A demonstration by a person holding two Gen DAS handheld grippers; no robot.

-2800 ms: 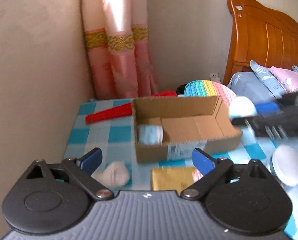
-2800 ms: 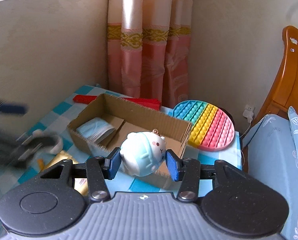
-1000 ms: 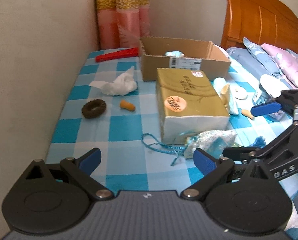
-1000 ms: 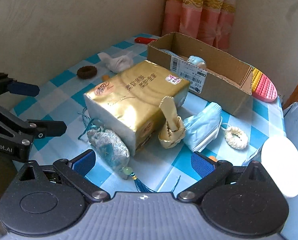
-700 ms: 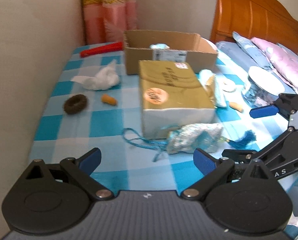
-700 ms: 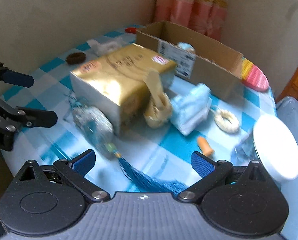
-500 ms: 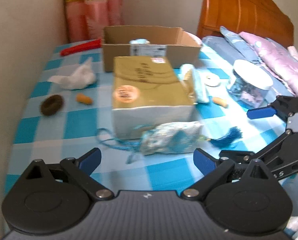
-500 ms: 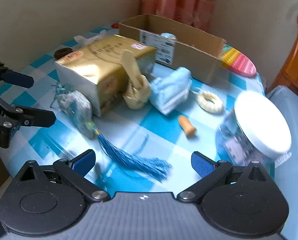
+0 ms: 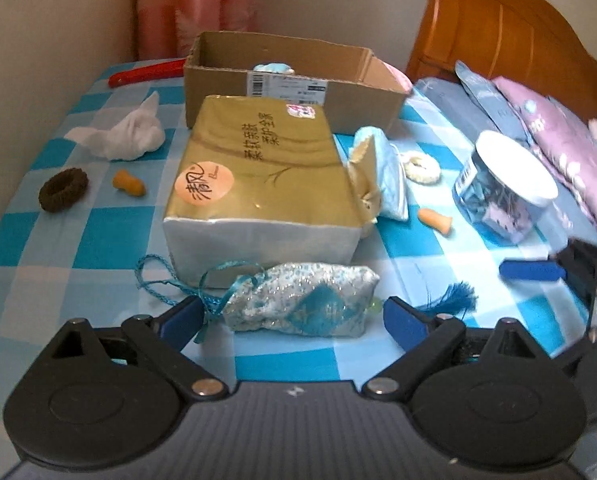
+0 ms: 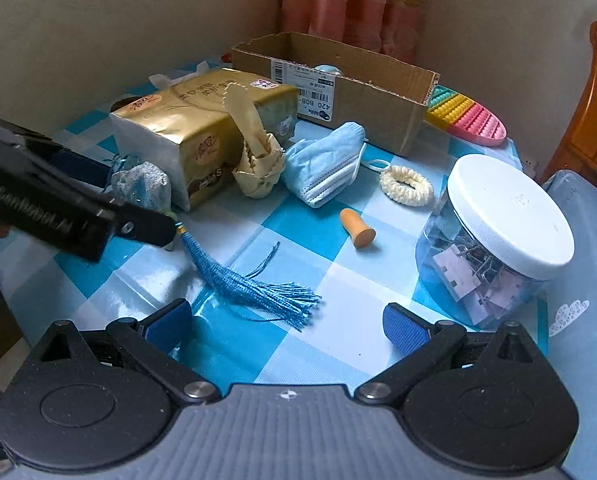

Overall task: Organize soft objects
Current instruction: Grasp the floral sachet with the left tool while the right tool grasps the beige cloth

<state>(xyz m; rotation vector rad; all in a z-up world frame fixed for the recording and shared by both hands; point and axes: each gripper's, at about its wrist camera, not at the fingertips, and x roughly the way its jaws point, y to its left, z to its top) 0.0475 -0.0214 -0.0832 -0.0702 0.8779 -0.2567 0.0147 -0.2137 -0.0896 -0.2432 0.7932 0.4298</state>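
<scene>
Here, left gripper [image 9: 290,316]: jaws spread wide, one blue pad on each side of the sachet, neither pad clearly touching it.
Sachet [image 9: 302,304]: silver-and-teal brocade pouch lying on its side on the checked tablecloth [image 9: 110,236], just in front of the tissue pack; its blue cord loops off to the left, and its blue tassel [image 10: 254,284] trails to the right.
Right gripper [image 10: 286,322]: jaws wide apart and empty, hovering low over the cloth with the tassel's fringe lying between and ahead of the pads.
Tissue pack [image 9: 258,168]: gold wrapper, mid-table, between the sachet and the cardboard box.
Cardboard box [image 9: 294,76]: open-topped, at the far side of the table; a pale blue soft toy [image 9: 272,67] peeks over its front wall, though little of it shows.
Face mask [image 10: 324,162]: light blue, crumpled, just right of the pack, beside a cream knotted fabric piece [image 10: 254,156] leaning on the pack.
Scrunchies: a cream one [image 10: 406,184] near the mask, a brown one [image 9: 63,190] on the left side.
Earplugs: an orange one [image 10: 356,228] near the jar, another [image 9: 128,184] beside the brown scrunchie.
White cloth [image 9: 126,136]: bunched, left of the pack.
Jar [image 10: 494,236]: clear, white lid, binder clips inside, at the right edge.
Pop toy [image 10: 468,118]: rainbow-coloured, behind the box's right end.
</scene>
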